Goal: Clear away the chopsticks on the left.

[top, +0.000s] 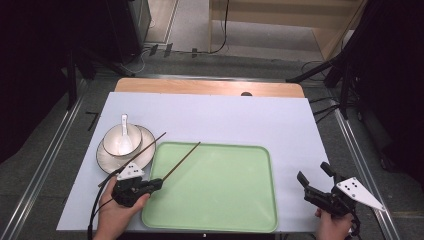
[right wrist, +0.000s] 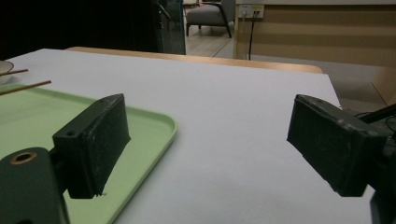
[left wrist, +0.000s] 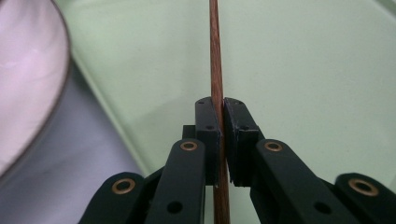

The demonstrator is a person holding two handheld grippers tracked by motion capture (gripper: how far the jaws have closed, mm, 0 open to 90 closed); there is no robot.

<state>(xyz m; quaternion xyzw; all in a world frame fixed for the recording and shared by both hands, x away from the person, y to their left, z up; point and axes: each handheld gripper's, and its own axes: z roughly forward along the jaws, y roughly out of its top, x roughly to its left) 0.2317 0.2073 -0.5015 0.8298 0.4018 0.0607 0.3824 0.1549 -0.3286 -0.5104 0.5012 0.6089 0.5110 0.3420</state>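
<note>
My left gripper (top: 159, 183) (left wrist: 221, 108) is shut on a brown chopstick (top: 181, 160) (left wrist: 215, 60) that points up and right over the left part of the green tray (top: 225, 200) (left wrist: 303, 70). A second chopstick (top: 145, 147) rests across the rim of the white plate (top: 107, 161), which carries a white bowl (top: 116, 140) with a white spoon (top: 124, 131) in it. Both chopstick tips (right wrist: 25, 87) show at the far left of the right gripper view. My right gripper (top: 314, 176) (right wrist: 205, 140) stands open and empty over the white table (top: 290, 130) (right wrist: 233, 140), just right of the tray (right wrist: 140, 126).
The white sheet covers a wooden table whose far edge (top: 210, 87) shows. Metal rails run along both sides (top: 55, 150). Black stands and cables sit on the floor beyond. The plate's rim (left wrist: 28, 93) lies close to the left of the left gripper.
</note>
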